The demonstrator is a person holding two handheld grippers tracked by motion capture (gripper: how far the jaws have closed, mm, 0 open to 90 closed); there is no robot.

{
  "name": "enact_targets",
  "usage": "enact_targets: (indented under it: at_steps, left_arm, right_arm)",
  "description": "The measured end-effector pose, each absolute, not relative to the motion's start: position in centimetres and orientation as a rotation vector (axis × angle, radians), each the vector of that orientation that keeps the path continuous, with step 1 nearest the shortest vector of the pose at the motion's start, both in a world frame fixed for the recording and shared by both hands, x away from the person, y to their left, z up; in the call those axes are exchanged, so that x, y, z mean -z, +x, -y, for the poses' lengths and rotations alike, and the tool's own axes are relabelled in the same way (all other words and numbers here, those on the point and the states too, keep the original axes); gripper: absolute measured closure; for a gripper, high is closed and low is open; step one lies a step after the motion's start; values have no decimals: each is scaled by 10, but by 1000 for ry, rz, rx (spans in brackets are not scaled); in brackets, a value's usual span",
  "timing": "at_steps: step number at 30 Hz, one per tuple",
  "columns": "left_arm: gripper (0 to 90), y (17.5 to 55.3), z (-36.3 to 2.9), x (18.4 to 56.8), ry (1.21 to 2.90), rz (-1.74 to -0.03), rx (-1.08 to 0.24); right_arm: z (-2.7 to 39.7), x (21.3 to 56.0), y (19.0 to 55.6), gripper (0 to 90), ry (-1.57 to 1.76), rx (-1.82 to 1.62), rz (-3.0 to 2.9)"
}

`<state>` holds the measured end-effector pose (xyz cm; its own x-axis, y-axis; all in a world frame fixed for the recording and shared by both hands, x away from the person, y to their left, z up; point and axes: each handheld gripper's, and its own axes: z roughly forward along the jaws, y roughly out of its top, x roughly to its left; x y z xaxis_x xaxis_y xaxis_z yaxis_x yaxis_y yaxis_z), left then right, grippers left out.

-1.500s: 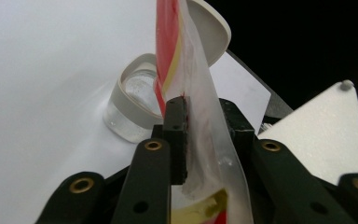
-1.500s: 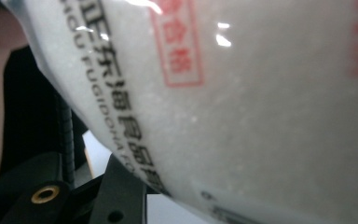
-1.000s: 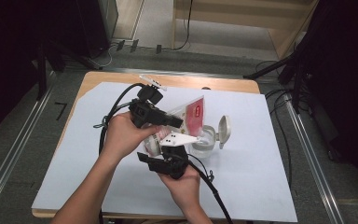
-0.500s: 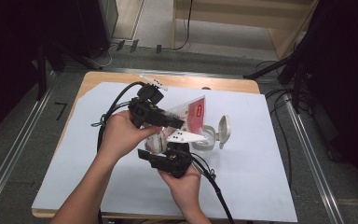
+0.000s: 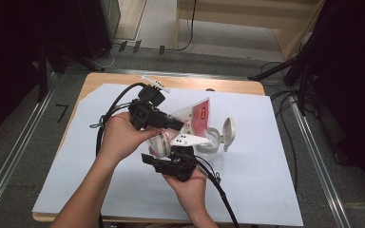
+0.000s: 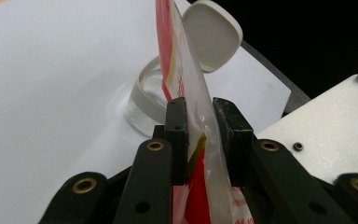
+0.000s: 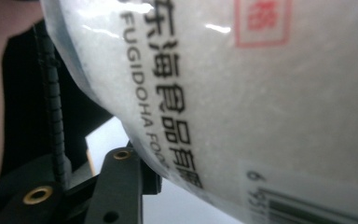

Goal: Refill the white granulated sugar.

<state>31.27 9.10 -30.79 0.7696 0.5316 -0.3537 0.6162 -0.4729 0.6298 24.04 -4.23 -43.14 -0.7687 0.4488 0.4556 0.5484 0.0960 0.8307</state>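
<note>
Nearest the lower edge of the high view, the right hand (image 5: 190, 187) holds the right gripper (image 5: 159, 161), aimed up and left at the lower part of a clear plastic bag (image 5: 190, 118) with red print. In the right gripper view the bag (image 7: 242, 93), full of white grains and bearing black lettering and a barcode, lies close before the camera; one black jaw rises at lower left just under the bag's lower edge. Its jaws have just been opening, and whether the pads press on the bag cannot be told.

Just beyond, the left hand (image 5: 121, 135) carries the left gripper (image 5: 180, 126), pointing right. In the left gripper view the left gripper (image 6: 200, 126) has both pads closed on the bag's flat edge (image 6: 186, 93), which stands upright between them; its jaws have just been closing.

Behind and right of the bag, a small clear round jar (image 5: 211, 142) rests on the white sheet (image 5: 266, 142), its hinged grey lid (image 5: 228, 133) standing open. The left gripper view shows the jar (image 6: 144, 100) just past the bag.

Farthest, the wooden table edge (image 5: 218, 84) borders the sheet
</note>
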Motion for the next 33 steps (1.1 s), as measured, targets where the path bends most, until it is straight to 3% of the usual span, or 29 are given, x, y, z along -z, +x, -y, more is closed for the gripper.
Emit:
enact_targets:
  at_steps: [3,13,33]
  left_arm:
    - [778,313,-91,308,2175,-841,135]
    - [786,313,-92,307,2141,-847,159]
    - [741,313,-97,304,2103,-823,153]
  right_arm:
    - [41,430,241,551,-1027,1775,2279]
    - [39,427,239,622,-1009,1742,2372]
    - [33,424,242,625,-1023,1773,2210]
